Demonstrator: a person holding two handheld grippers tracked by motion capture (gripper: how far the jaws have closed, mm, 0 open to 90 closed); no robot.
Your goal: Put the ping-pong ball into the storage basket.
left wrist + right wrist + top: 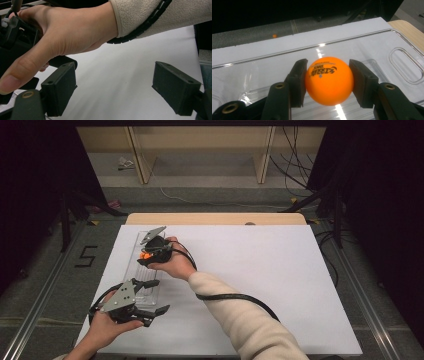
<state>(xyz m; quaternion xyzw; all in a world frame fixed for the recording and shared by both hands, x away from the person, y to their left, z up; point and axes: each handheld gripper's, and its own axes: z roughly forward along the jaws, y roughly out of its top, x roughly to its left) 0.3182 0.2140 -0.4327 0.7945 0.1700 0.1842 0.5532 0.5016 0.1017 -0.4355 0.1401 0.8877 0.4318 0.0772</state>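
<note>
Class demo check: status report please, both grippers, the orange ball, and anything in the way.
Right gripper shut on orange ball, over clear tray. Left gripper open, holding nothing. Nothing in the way.

Table point(280, 218): light wood top, edge showing along the far side. White sheet point(260, 285) covers nearly all of it. Clear plastic tray point(136, 255) lies flat on the sheet at its left side, long axis running away from the person. Grey floor around the table.
</note>
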